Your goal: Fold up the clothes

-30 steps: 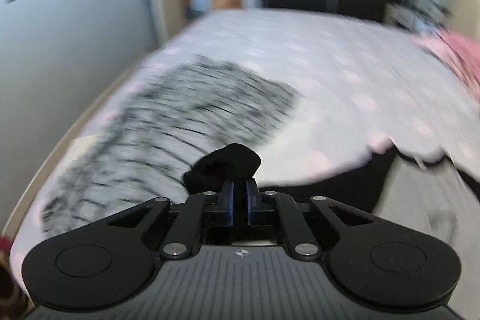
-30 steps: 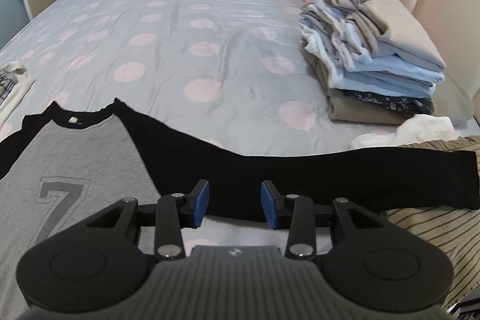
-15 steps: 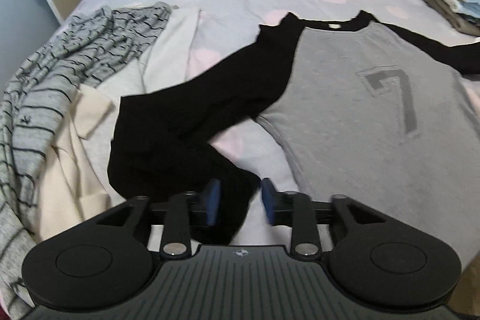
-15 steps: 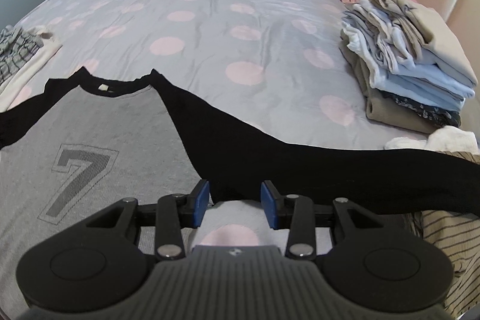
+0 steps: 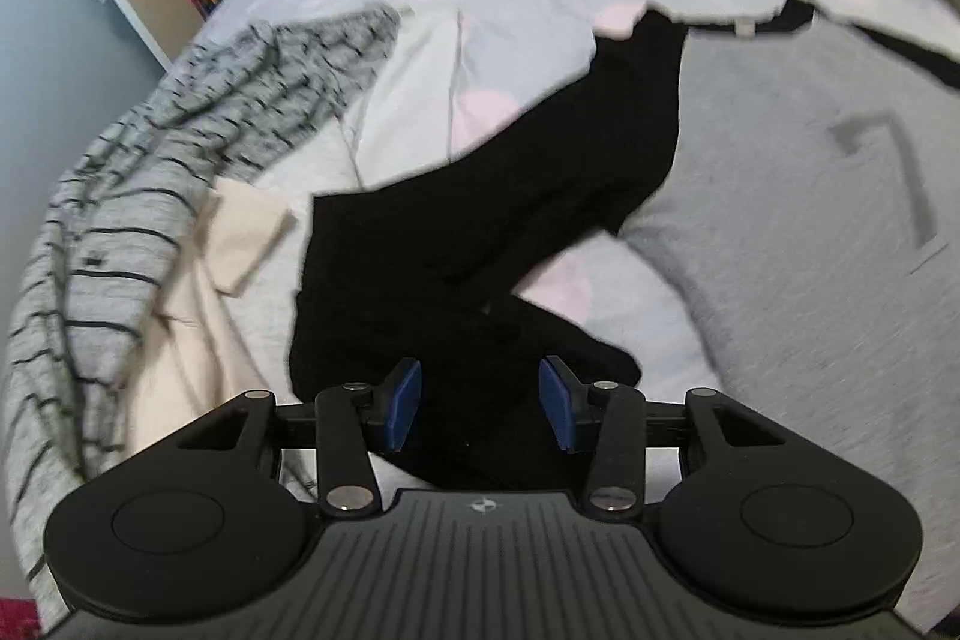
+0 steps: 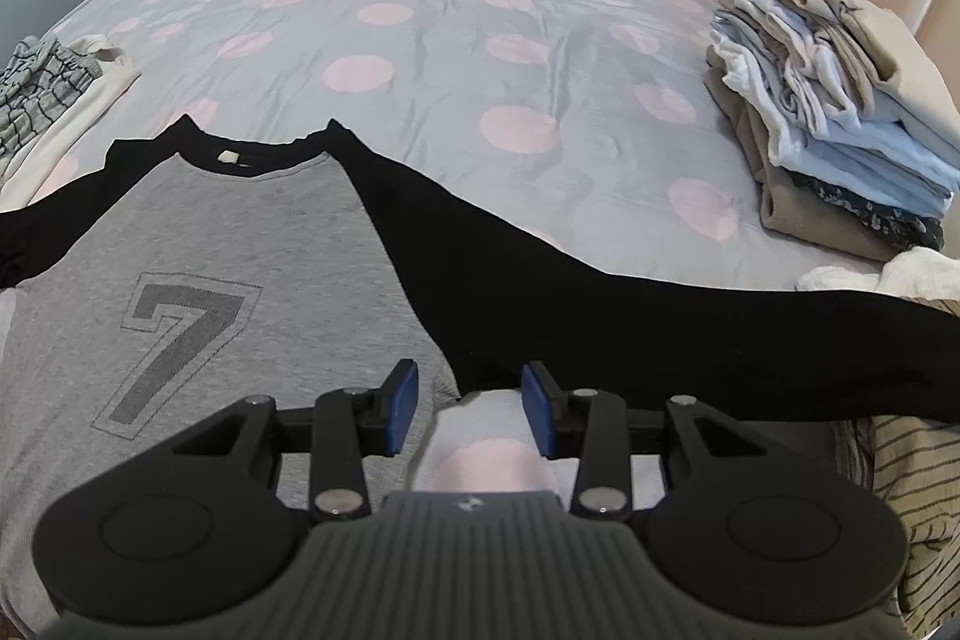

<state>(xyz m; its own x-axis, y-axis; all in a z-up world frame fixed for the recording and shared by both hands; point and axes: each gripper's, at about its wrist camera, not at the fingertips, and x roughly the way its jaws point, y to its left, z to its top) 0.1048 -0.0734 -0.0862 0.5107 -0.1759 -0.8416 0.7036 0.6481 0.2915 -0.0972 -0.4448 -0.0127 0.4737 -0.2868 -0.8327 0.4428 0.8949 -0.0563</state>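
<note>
A grey raglan shirt [image 6: 252,244] is spread flat, unfolded; a folded stack [image 6: 834,130] is finished. Left gripper [image 5: 479,406] and right gripper [image 6: 470,409] are held apart, empty.

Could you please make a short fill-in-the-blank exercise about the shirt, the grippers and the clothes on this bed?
1. The number printed on the grey shirt is ____.
2. The sleeves of the shirt are ____ in colour.
3. The left gripper and the right gripper both have their jaws ____.
4. The bedspread is grey with ____ dots.

Missing words: 7; black; open; pink
</note>
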